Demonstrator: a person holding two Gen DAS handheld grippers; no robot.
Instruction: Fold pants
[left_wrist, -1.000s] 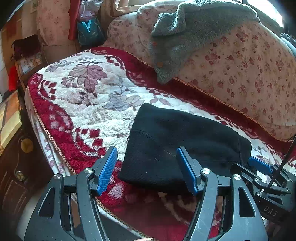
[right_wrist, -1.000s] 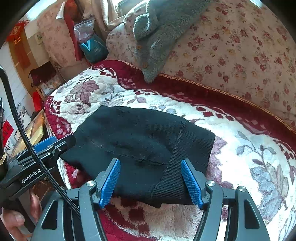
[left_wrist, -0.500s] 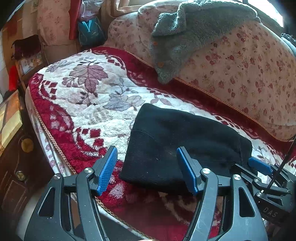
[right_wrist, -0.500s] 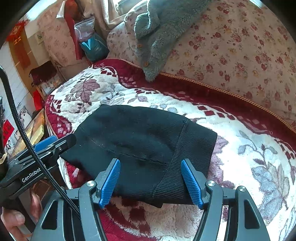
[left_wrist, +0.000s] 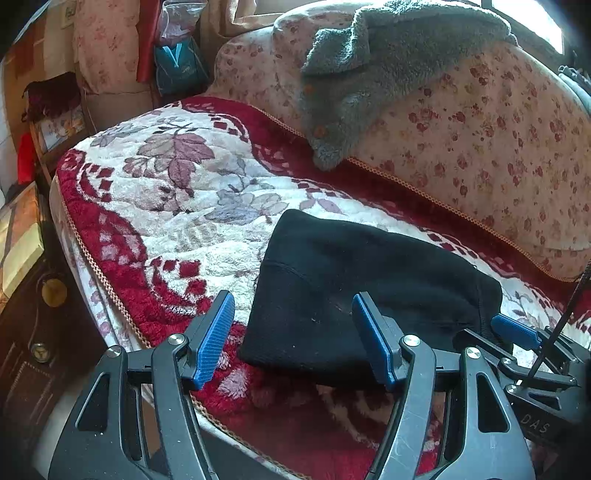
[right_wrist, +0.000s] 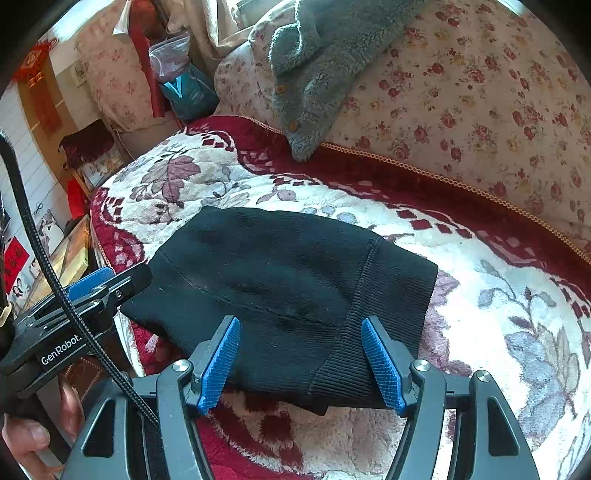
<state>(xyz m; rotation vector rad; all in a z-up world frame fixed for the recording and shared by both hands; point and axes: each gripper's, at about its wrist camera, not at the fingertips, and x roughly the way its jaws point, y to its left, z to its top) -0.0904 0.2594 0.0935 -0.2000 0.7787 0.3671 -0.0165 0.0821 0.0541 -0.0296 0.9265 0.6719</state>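
Observation:
The black pants (left_wrist: 354, 288) lie folded into a compact bundle on the red and white floral blanket (left_wrist: 177, 206); they also show in the right wrist view (right_wrist: 280, 291). My left gripper (left_wrist: 291, 339) is open and empty, hovering just in front of the bundle's near left corner. My right gripper (right_wrist: 303, 362) is open and empty, its blue fingers (right_wrist: 380, 362) held over the bundle's near ribbed edge. Each gripper shows in the other's view, the right one (left_wrist: 517, 336) and the left one (right_wrist: 92, 280).
A grey fleece garment (left_wrist: 373, 74) hangs over the floral sofa back (left_wrist: 498, 147). A dark wooden cabinet (left_wrist: 26, 332) stands off the seat's left edge. Bags and cushions (right_wrist: 184, 85) are piled at the far end.
Both grippers have drawn back very slightly from the pants. The pants have not moved.

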